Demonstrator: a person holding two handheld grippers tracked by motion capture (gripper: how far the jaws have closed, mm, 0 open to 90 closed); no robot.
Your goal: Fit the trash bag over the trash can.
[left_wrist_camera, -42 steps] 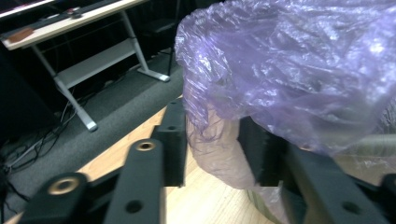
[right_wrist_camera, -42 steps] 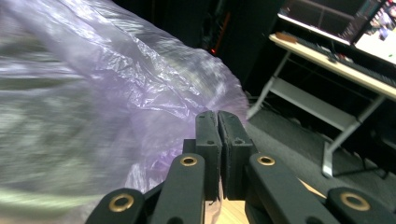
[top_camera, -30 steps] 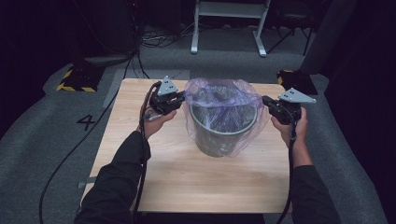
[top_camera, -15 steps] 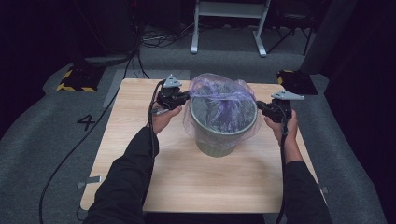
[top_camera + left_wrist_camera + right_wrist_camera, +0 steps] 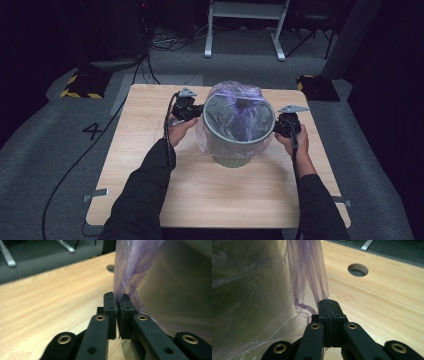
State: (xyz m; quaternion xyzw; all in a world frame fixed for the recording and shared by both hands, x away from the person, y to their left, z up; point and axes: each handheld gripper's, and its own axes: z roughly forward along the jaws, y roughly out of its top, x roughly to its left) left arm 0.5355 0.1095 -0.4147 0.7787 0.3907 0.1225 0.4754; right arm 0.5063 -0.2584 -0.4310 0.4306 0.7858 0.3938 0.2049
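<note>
A grey round bin [image 5: 235, 147] stands in the middle of the wooden table [image 5: 150, 175], lined with a thin purple plastic bag [image 5: 235, 92] whose edge is folded out over the rim. My left gripper [image 5: 198, 111] is at the bin's left side, shut on the bag's edge [image 5: 132, 262] beside the bin wall [image 5: 180, 290]. Its jaws have just eased a little wider, with the film still pinched at the tips [image 5: 117, 298]. My right gripper [image 5: 278, 128] is at the bin's right side, shut on a bunched strip of bag [image 5: 307, 270] at its tips [image 5: 328, 302].
The table has a round cable hole [image 5: 358, 269] near its far edge. Cables trail from both grippers across the table. Beyond the table, a white frame stand [image 5: 245, 25] and yellow-black striped blocks [image 5: 80, 85] sit on the grey floor.
Both hands have sunk beside the bin and drawn inwards, pulling the bag's edge down over the rim. The bag, puffed up above the bin before, now lies lower.
</note>
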